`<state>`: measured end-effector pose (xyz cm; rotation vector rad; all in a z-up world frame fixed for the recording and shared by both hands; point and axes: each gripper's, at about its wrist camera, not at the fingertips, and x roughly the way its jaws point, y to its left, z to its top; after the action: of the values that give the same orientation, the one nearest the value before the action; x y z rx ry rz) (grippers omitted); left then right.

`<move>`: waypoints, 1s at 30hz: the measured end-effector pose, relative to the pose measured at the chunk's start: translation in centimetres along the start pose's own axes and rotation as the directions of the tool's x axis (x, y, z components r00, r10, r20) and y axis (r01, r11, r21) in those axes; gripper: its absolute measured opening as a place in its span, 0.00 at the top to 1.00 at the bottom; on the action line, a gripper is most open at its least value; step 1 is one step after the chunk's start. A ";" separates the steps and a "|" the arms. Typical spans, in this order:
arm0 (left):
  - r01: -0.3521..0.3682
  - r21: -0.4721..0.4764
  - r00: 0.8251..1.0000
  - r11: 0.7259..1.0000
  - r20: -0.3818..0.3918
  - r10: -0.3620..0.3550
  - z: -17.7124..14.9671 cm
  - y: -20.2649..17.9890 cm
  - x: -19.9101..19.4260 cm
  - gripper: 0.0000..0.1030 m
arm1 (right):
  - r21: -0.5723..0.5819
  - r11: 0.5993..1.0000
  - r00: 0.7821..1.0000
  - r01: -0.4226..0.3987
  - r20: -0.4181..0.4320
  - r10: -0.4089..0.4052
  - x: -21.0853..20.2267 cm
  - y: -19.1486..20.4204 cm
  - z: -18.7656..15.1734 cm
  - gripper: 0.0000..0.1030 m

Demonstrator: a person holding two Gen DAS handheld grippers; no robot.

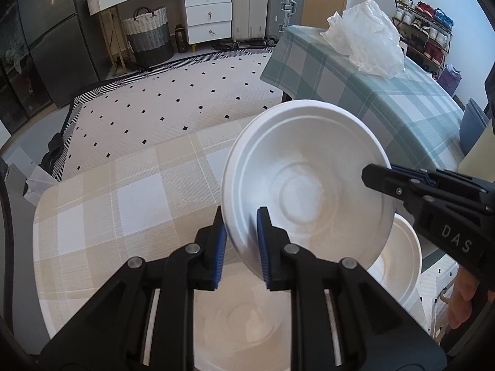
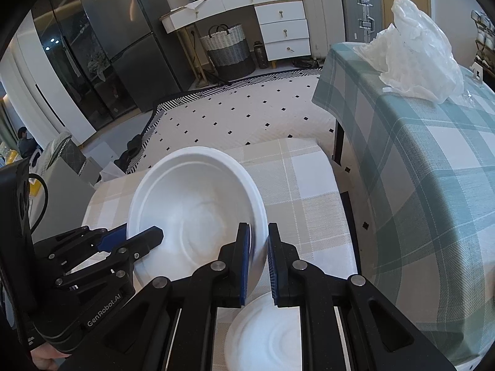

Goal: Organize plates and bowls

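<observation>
A white foam bowl [image 1: 306,185] hangs tilted above the beige checked table [image 1: 123,201], gripped at opposite rims. My left gripper [image 1: 241,247] is shut on its near rim, one blue pad on each side of the wall. My right gripper [image 1: 376,174] comes in from the right and pinches the far rim. In the right wrist view the same bowl [image 2: 198,204] sits between the right gripper [image 2: 259,262] and the left gripper [image 2: 133,236]. Two more white dishes lie on the table: one under my left fingers [image 1: 241,318], one at the right [image 1: 399,262]. One dish [image 2: 269,334] shows below the right gripper.
A second table with a green checked cloth [image 1: 386,92] stands close on the right, with a crumpled white plastic bag [image 1: 365,37] on it. Beyond the beige table's far edge lies a dotted carpet [image 1: 170,102]. A woven basket [image 1: 148,35] and white drawers [image 1: 207,15] stand at the back.
</observation>
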<state>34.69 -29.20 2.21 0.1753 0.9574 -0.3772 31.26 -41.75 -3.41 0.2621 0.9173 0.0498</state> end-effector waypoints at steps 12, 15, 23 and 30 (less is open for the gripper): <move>-0.065 0.004 0.997 0.998 0.045 0.064 -2.1 0.5 -6.5 0.84 | -0.043 0.997 0.998 -0.059 0.029 0.060 -4.3 2.9 -1.3 0.89; -0.079 0.004 0.995 0.997 0.053 0.079 -3.2 0.7 -8.0 0.84 | -0.060 0.996 0.997 -0.065 0.034 0.067 -5.1 3.5 -1.8 0.89; -0.097 -0.012 0.993 0.995 0.060 0.097 -6.2 1.6 -10.9 0.84 | -0.095 0.993 0.997 -0.075 0.025 0.078 -6.3 5.1 -2.9 0.89; -0.111 -0.038 0.993 0.993 0.046 0.113 -8.6 3.2 -12.0 0.84 | -0.131 0.988 0.996 -0.084 0.001 0.085 -6.1 6.9 -4.3 0.89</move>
<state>23.19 -20.80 7.18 0.1863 0.9021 -0.2601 24.66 -35.19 0.56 0.1794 0.8925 0.1867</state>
